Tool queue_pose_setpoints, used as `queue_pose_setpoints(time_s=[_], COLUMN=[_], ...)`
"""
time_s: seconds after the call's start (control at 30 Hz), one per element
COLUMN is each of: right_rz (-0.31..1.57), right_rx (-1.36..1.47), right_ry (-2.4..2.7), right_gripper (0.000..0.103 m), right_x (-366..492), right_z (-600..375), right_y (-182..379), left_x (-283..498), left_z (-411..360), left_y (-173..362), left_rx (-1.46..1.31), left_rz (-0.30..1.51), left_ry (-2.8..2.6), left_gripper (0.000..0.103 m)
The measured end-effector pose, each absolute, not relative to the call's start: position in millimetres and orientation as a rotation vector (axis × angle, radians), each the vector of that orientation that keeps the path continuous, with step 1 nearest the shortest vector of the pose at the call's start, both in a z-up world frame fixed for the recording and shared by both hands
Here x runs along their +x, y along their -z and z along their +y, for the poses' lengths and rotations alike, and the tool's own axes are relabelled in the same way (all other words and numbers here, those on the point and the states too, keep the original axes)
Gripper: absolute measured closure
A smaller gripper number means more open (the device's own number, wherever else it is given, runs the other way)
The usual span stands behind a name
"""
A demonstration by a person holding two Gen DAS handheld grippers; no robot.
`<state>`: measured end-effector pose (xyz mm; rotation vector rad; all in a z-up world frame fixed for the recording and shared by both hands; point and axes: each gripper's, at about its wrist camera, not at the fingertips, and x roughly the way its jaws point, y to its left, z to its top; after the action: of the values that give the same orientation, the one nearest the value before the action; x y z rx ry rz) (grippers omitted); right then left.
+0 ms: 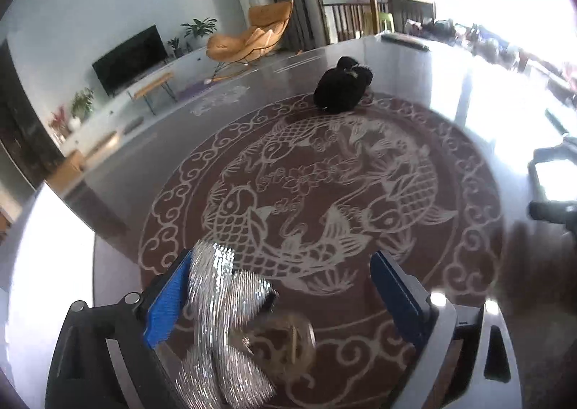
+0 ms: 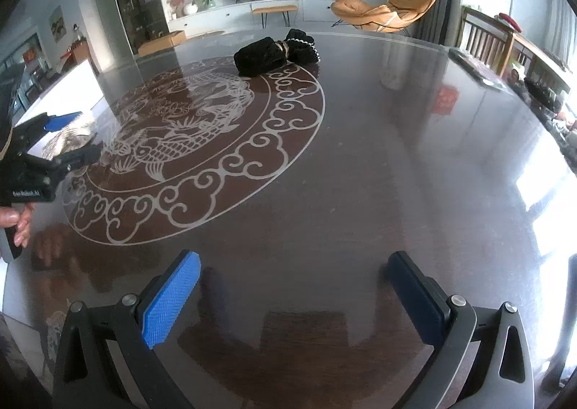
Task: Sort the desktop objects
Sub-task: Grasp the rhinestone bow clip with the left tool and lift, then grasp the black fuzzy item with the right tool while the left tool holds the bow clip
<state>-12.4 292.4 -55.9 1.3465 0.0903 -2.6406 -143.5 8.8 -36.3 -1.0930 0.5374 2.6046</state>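
The left hand-held gripper [image 1: 285, 286] stands wide open around the shiny silver sequinned bow [image 1: 220, 315], which lies on the glossy dark surface [image 1: 450, 92] touching the left pad. A careless retreat could drag it. The right hand-held gripper [image 2: 292, 286] is open, empty.

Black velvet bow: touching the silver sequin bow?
Apart. The left wrist view shows the black velvet bow at the medallion's far edge, the silver sequin bow near the camera, bare table between them.

The left gripper [image 1: 285, 286] tilts downward, its blue-padded jaws spread wide. The right gripper [image 2: 292, 286] also tilts downward, jaws wide apart. A bare hand [image 2: 16, 221] grips the left gripper's handle.
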Motion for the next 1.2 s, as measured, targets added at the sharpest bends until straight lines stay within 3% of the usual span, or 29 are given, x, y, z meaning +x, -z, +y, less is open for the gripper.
queue_pose_setpoints(time_s=[0.33, 0.4, 0.43, 0.47, 0.73, 1.03, 1.1, 1.2], right_rz=[0.096, 0.106, 0.114, 0.122, 0.125, -0.543, -0.627, -0.596], right_rx=[1.355, 1.359, 1.362, 1.365, 1.381, 1.400, 1.426, 1.464], right_ry=[2.651, 2.652, 2.653, 2.654, 2.629, 2.513, 2.538, 2.607], right_gripper=[0.000, 0.000, 0.000, 0.000, 0.000, 0.000, 0.000, 0.000], right_x=[-12, -12, -12, -12, -22, -195, -228, -254], right_z=[294, 293, 292, 291, 287, 276, 270, 257], right_y=[56, 56, 57, 57, 56, 40, 42, 44], left_x=[-151, -151, -148, -145, -123, -124, -122, -122], left_z=[-22, -37, -44, -48, -57, -52, -49, -45], left_y=[48, 50, 47, 47, 48, 49, 48, 47], left_rx=[-1.306, -1.331, -1.307, -1.297, -1.310, -1.315, -1.310, -1.304], left_rz=[0.265, 0.154, 0.119, 0.119, 0.075, 0.140, 0.172, 0.212], left_ry=[-2.617, -2.601, -2.617, -2.635, -2.724, -2.744, -2.755, -2.768], left_gripper=[0.013, 0.023, 0.042, 0.052, 0.054, 0.053, 0.053, 0.053])
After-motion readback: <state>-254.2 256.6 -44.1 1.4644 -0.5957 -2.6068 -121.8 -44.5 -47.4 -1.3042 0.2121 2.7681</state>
